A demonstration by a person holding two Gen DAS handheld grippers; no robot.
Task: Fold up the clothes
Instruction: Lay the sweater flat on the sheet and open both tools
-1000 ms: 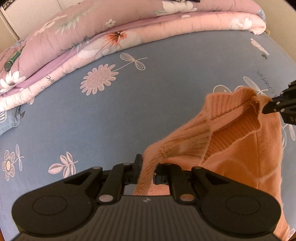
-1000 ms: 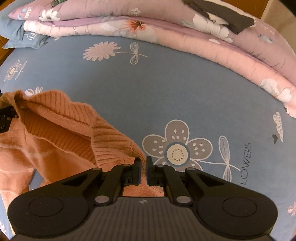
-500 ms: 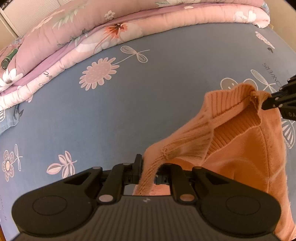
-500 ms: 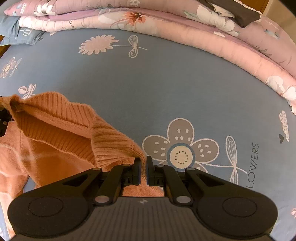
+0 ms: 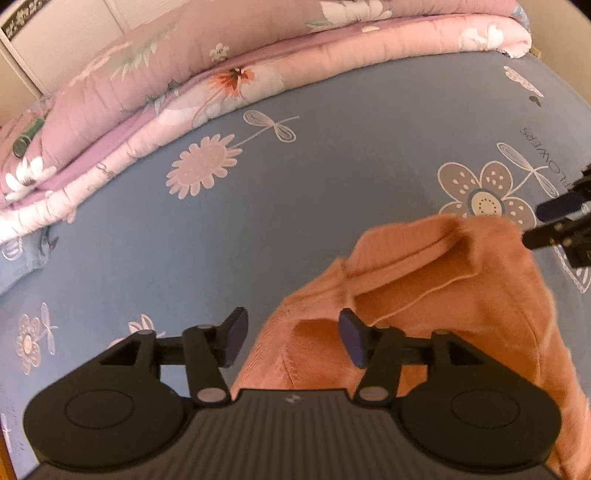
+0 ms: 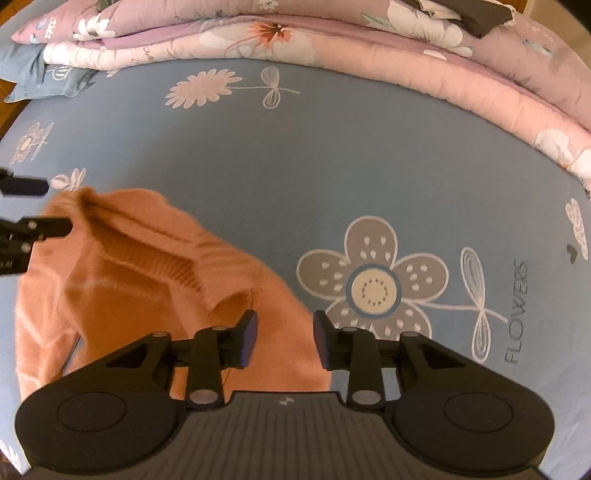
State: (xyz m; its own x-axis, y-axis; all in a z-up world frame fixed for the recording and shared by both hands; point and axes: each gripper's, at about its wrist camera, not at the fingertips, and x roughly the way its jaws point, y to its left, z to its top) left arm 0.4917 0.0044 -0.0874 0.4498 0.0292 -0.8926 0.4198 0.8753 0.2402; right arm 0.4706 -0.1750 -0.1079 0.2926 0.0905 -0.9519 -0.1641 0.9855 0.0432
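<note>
An orange knitted sweater point(image 5: 424, 288) lies crumpled on the blue flowered bedsheet point(image 5: 332, 166), its ribbed edge slumped and slightly blurred. My left gripper point(image 5: 293, 338) hovers over the sweater's left part. Its jaws are opening, and the fabric lies below them without touching the pads. In the right wrist view the sweater point(image 6: 129, 288) fills the lower left. My right gripper point(image 6: 284, 334) stands over its right edge, jaws opening, with nothing pressed between them. Each gripper shows in the other's view: the right gripper point(image 5: 546, 223) at the right edge, the left gripper point(image 6: 40, 206) at the left edge.
A folded pink floral quilt point(image 5: 258, 74) lies along the far side of the bed, with a dark garment point(image 6: 480, 14) on top of it. A blue-grey pillow point(image 6: 33, 74) sits at the far left. Bare sheet stretches between the sweater and the quilt.
Both grippers went from shut on the sweater's ribbed edge to open. The raised edge dropped and the sweater slumped onto the sheet.
</note>
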